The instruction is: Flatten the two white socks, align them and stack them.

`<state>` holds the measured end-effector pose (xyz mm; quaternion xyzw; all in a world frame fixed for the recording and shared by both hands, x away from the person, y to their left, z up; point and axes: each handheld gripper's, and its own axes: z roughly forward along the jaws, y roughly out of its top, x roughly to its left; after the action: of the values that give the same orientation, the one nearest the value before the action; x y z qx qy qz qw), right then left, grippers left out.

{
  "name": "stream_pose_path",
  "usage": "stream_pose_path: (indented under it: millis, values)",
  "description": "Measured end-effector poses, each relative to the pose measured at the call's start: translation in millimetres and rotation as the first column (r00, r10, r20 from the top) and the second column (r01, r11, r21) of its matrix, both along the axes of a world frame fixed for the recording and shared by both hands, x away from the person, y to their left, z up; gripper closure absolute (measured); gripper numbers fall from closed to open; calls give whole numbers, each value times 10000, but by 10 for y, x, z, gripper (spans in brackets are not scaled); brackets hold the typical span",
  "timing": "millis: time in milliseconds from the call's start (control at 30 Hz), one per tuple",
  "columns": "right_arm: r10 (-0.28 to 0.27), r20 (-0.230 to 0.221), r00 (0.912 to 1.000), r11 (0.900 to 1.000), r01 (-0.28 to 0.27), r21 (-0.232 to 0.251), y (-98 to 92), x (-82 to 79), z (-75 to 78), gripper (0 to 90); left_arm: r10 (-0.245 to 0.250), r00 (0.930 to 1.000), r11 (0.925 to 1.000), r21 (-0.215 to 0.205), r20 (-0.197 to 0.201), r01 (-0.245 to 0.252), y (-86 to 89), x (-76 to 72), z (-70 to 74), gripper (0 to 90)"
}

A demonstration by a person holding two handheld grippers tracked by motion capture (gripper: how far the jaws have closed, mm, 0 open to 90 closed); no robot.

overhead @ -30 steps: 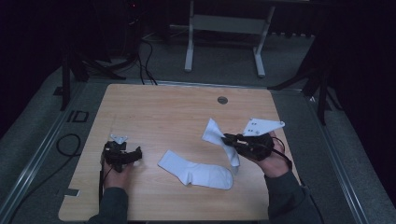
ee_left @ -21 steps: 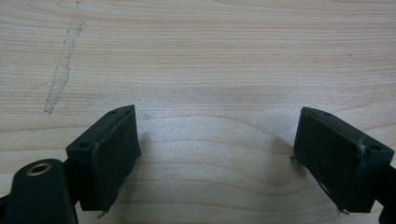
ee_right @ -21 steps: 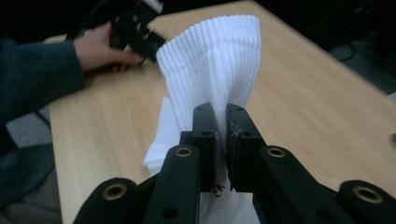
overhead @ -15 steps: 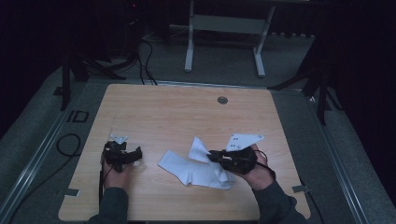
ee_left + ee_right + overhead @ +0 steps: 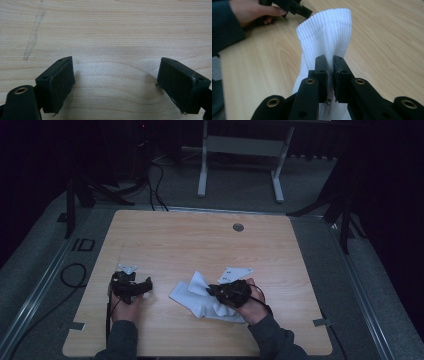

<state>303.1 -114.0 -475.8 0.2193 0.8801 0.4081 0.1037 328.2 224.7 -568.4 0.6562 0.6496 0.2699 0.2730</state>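
A person seated at a wooden tabletop point(image 5: 200, 240) works a white sock point(image 5: 192, 292) with a hand-held gripper in each hand. The right hand-held gripper point(image 5: 214, 290), seen from the high view at the near right of the tabletop, is clenched on the sock: in the right gripper view its two black jaws stand almost together with a thin fold of ribbed cuff point(image 5: 329, 32) pinched between the pads, the cuff rising above the jaw tips. The rest of the sock lies crumpled on the tabletop under and beside that gripper, near the front edge and a little right of centre, one white corner sticking up toward the middle of the tabletop. The right hand point(image 5: 252, 302) sits behind the gripper, its dark sleeve point(image 5: 272, 340) coming in from the bottom, and a grey three-cornered plate point(image 5: 235, 274) rides on top.

The left hand-held gripper point(image 5: 145, 284) rests at the near left of the tabletop, well apart from the sock, and is released: in the left gripper view its jaws stand wide with bare wood grain between them and a pale scuff point(image 5: 33, 37) on the wood beyond. The left hand point(image 5: 122, 307) holds it low over the surface. A small round grommet point(image 5: 238, 227) sits near the far edge of the tabletop.
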Motion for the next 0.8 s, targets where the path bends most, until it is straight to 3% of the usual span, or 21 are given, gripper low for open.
stream_pose_path:
  millis: [400, 567, 800]
  values:
    - [-534, -566, 9970, 9974, 505, -515, 362, 103, -290, 825, 13, 10000, 10000, 17, 60, -13, -32, -48, 1, 160]
    - [-770, -737, 9943, 9947, 715, -745, 467, 142, -389, 824, -75, 9999, 10000, 26, 155, 74, -49, -68, 4, 217]
    - [-860, -1025, 9910, 9934, 775, -847, 572, 163, -476, 823, -97, 9998, 10000, 17, 159, 97, -51, -71, 5, 225]
